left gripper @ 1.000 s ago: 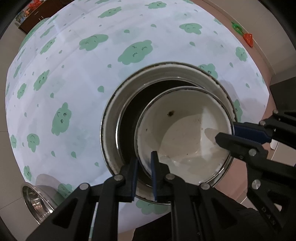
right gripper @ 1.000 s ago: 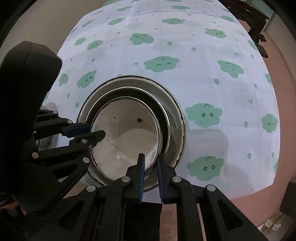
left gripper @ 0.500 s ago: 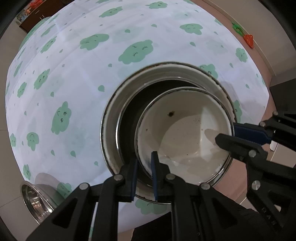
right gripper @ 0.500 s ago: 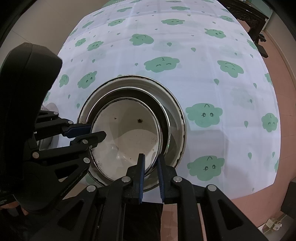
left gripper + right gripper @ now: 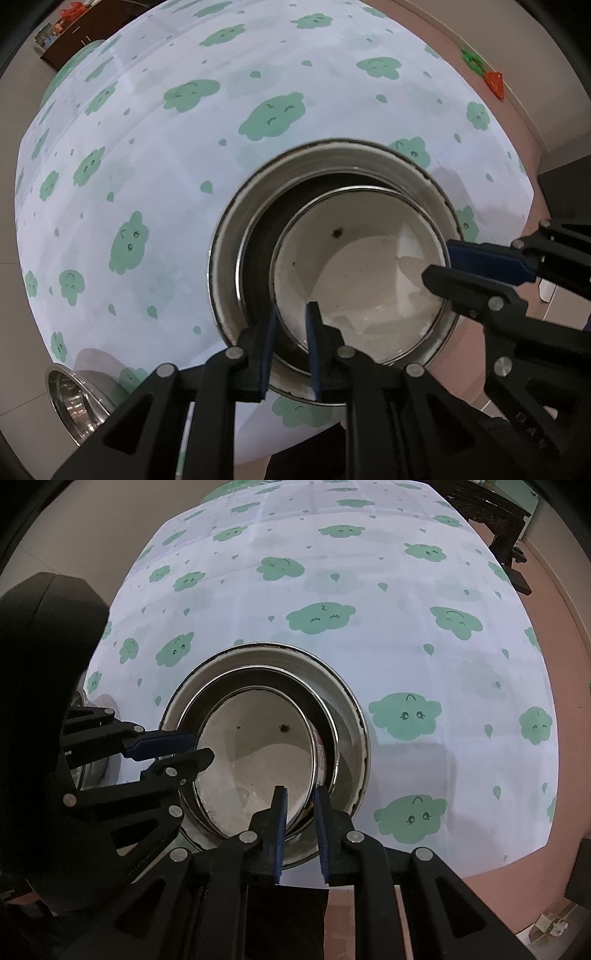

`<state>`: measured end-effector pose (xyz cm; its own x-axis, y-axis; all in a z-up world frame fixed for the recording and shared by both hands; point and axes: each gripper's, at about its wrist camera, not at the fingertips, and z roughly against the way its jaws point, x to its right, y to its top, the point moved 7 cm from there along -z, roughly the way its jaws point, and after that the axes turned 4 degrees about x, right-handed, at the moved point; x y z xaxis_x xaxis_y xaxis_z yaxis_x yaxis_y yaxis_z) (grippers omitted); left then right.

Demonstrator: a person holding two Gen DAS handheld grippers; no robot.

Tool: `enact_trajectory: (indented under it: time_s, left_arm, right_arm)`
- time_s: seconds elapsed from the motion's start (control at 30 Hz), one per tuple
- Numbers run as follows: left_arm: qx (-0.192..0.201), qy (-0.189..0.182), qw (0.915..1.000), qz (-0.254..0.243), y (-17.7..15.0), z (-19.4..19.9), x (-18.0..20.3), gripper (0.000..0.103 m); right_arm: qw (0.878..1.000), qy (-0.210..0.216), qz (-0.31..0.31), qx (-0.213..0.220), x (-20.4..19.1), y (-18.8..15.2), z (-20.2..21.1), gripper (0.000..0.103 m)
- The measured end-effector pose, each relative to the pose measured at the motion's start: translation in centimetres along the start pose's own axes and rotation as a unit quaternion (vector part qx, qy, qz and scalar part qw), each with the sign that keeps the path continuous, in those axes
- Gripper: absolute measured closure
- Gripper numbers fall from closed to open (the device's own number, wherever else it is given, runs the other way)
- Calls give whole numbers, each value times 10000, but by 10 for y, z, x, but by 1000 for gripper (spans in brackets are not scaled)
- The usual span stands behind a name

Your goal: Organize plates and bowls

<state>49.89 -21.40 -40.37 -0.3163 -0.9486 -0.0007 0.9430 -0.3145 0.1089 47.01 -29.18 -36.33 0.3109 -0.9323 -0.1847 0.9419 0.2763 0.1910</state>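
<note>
Nesting is nearly done: the white bowl (image 5: 362, 280) is set inside 2 larger bowls (image 5: 332, 155), rim loosely straddled by left gripper (image 5: 290, 345) and right gripper (image 5: 299, 829), jaws just easing apart, while 1 steel bowl (image 5: 70, 398) is left aside

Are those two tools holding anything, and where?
Nothing is firmly held: the left tool and right tool straddle opposite rims of the white bowl, pads loose; the left jaws have just been opening.

Readable text: we find none on any surface.
Right gripper (image 5: 448, 264) body: we see faint embossed letters, too blurred to read.
Inner bowl (image 5: 258, 753) outer wall: a printed patch shows, illegible to us.
</note>
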Motion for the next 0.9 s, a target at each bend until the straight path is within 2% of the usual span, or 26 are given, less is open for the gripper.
enact_trajectory:
  time_s: [0.07,0.13,0.17,0.43,0.9]
  left_arm:
    - [22,-5,10000,15,0,2,0,84]
    - [77,-23,9999,60,1,5,-2,79]
    - [94,-47,9999,84,0,7,-4,78]
    - [267,-89,9993,259,-2,20,-14,78]
    - [232,-80,9969,750,-15,17,-46,78]
  right_arm:
    - [10000,-6,14,40,0,1,3,80]
    - [9999,35,4,109,-1,2,7,64]
    - [9999,49,2,144,0,2,9,62]
    - [9996,31,-58,287,6,6,16,62]
    - [9979,-258,-354,479,28,10,17,62]
